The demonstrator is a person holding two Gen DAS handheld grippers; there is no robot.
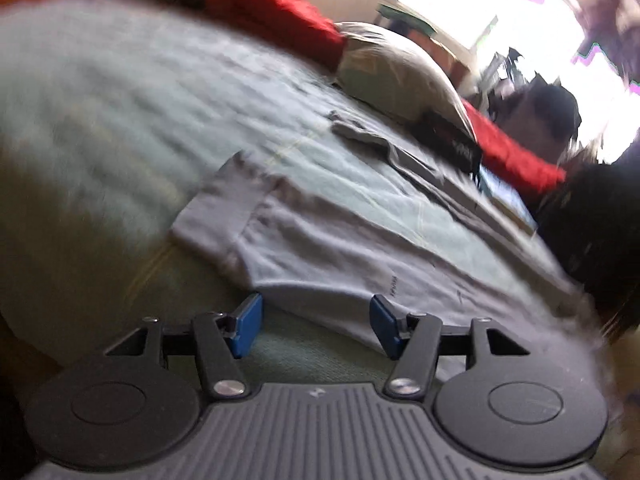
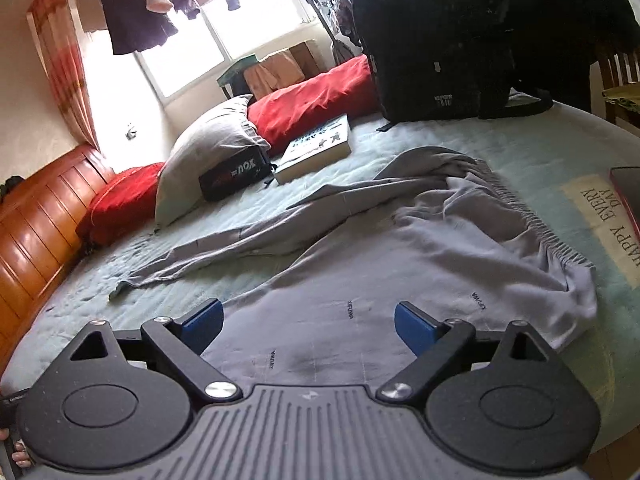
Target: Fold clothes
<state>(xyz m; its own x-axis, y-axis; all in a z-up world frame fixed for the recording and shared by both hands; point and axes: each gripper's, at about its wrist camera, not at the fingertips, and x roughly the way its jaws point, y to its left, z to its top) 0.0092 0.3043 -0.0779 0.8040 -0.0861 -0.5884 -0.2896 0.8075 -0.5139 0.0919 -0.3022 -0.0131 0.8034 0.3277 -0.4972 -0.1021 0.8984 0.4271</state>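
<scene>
the trousers [image 2: 400,240] lie spread on the bed [image 2: 540,152]. far behind them a book [image 2: 320,148] rests beside a pillow [image 2: 208,148], a backpack [image 2: 460,40] to its right.

Bare bed [image 2: 100,280] lies open left of the grey trousers [image 2: 400,264]. Along the far side, red cushions [image 2: 312,104], a pillow [image 2: 208,148], a black case [image 2: 234,178] and a book [image 2: 316,148] block passage; a backpack [image 2: 448,40] fills the far right corner.

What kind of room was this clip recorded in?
Most likely a home bedroom: grey trousers lie spread on a bed with a wooden headboard and pillows, and laundry hangs by the window.
</scene>
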